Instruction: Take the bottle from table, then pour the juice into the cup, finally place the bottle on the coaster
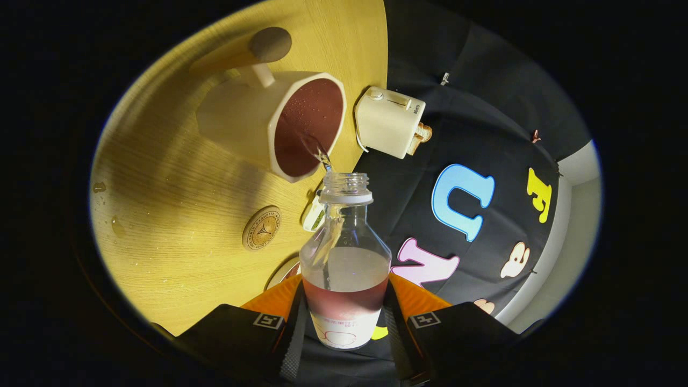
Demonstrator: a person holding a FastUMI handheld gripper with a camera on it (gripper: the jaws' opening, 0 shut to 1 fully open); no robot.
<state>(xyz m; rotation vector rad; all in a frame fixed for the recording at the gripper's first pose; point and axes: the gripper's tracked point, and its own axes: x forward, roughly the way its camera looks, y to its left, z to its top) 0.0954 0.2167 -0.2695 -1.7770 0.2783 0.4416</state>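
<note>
A clear plastic bottle (344, 258) with no cap sits between my two fingers, and my gripper (344, 317) is shut on its lower body. The bottle is tilted, its open mouth close to the rim of a cream cup (274, 121). A thin stream of juice runs from the mouth into the cup, which holds dark red juice. Reddish juice remains in the bottle's lower part. A small round wooden coaster (262, 228) lies on the wooden table (177, 188), beside the cup and just ahead of my left finger (293, 328).
A cream toaster (388, 121) with a slice of bread stands at the table's edge beyond the cup. A brown-topped knob on a white stem (267, 54) rises behind the cup. Drops of liquid (107, 207) lie on the table. A small white object (313, 215) lies beside the bottle's neck.
</note>
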